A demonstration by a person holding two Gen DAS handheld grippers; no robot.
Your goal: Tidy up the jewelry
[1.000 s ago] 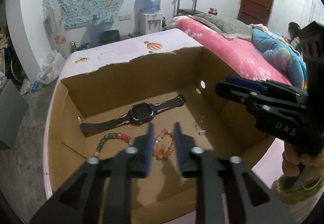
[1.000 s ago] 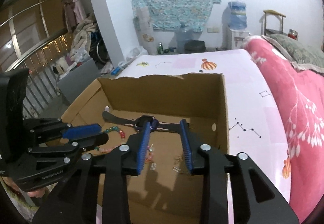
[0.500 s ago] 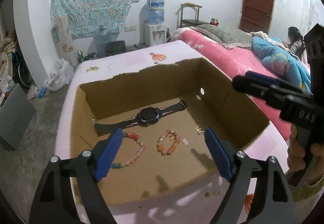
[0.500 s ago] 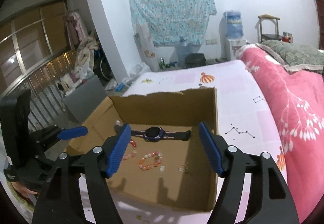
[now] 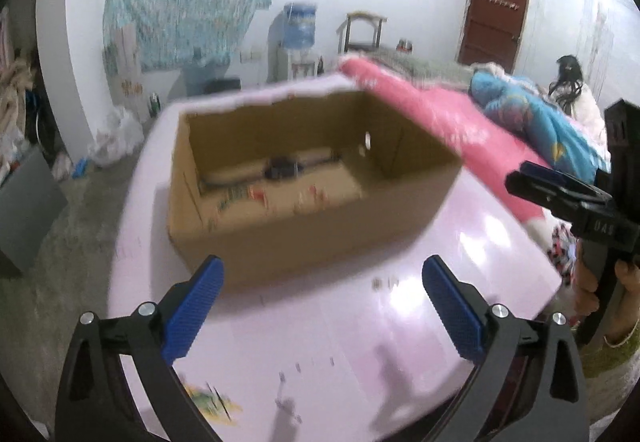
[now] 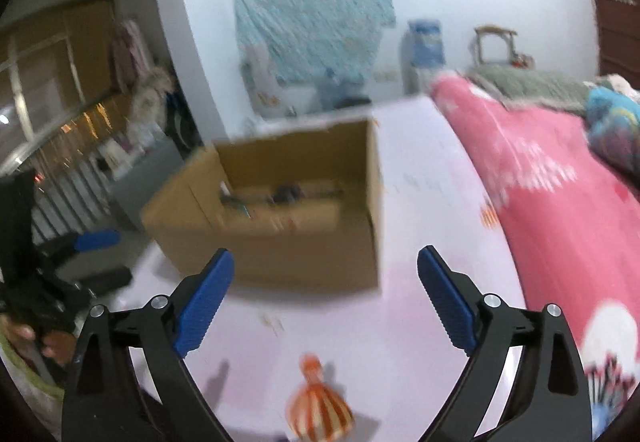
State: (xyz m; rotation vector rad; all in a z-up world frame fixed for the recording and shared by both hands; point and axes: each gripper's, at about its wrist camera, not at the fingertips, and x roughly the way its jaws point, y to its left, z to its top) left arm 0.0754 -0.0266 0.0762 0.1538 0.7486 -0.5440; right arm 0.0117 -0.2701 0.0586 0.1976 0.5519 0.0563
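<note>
Hovering wide apart, empty, jaws just opened: left gripper (image 5: 320, 306), right gripper (image 6: 326, 296); open brown cardboard box (image 5: 312, 242) straight ahead, equally near.

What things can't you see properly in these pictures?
- Bracelets in the cardboard box, left wrist view: blurred into coloured smears.
- Watch, right wrist view: a dark blur; box wall hides the floor's near part.
- Small bits on the pink table: too small and blurred to name.
</note>
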